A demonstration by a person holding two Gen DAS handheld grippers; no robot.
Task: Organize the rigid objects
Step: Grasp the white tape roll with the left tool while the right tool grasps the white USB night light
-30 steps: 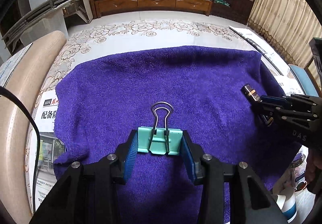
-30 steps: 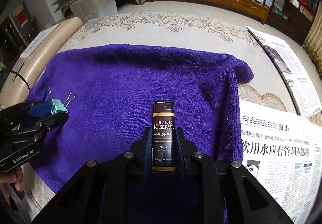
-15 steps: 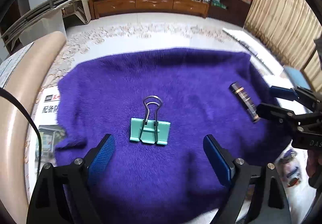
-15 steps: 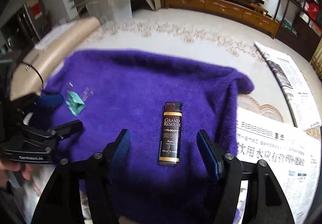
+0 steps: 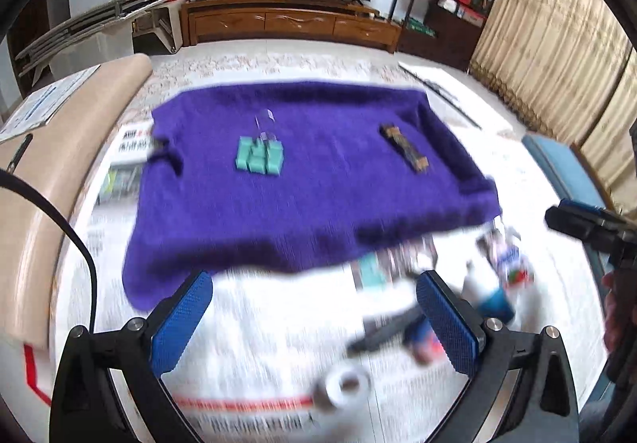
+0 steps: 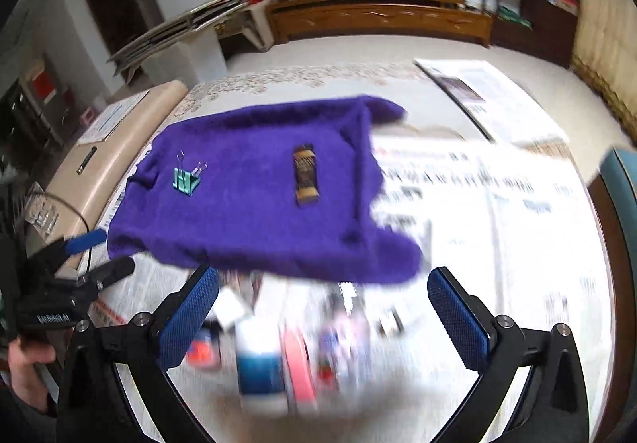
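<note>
A teal binder clip (image 5: 259,159) lies on the left part of a purple towel (image 5: 310,196); it also shows in the right wrist view (image 6: 184,179). A dark lighter with gold bands (image 5: 405,147) lies on the towel's right part, and shows in the right wrist view (image 6: 305,174). My left gripper (image 5: 314,319) is open and empty, pulled back over the newspaper in front of the towel. My right gripper (image 6: 323,317) is open and empty, also back from the towel (image 6: 258,212), above a blurred pile of small items.
Newspaper (image 6: 497,212) covers the table around the towel. A blurred pile of small objects, with a white and blue bottle (image 6: 260,367), a pink strip (image 6: 300,367) and a tape roll (image 5: 346,389), lies near the front edge. A beige cushion (image 5: 43,172) lies left.
Both grippers have pulled back and up from the towel, open and empty. The clip and the lighter stay on the towel where they were let go. Both views are now motion-blurred.
</note>
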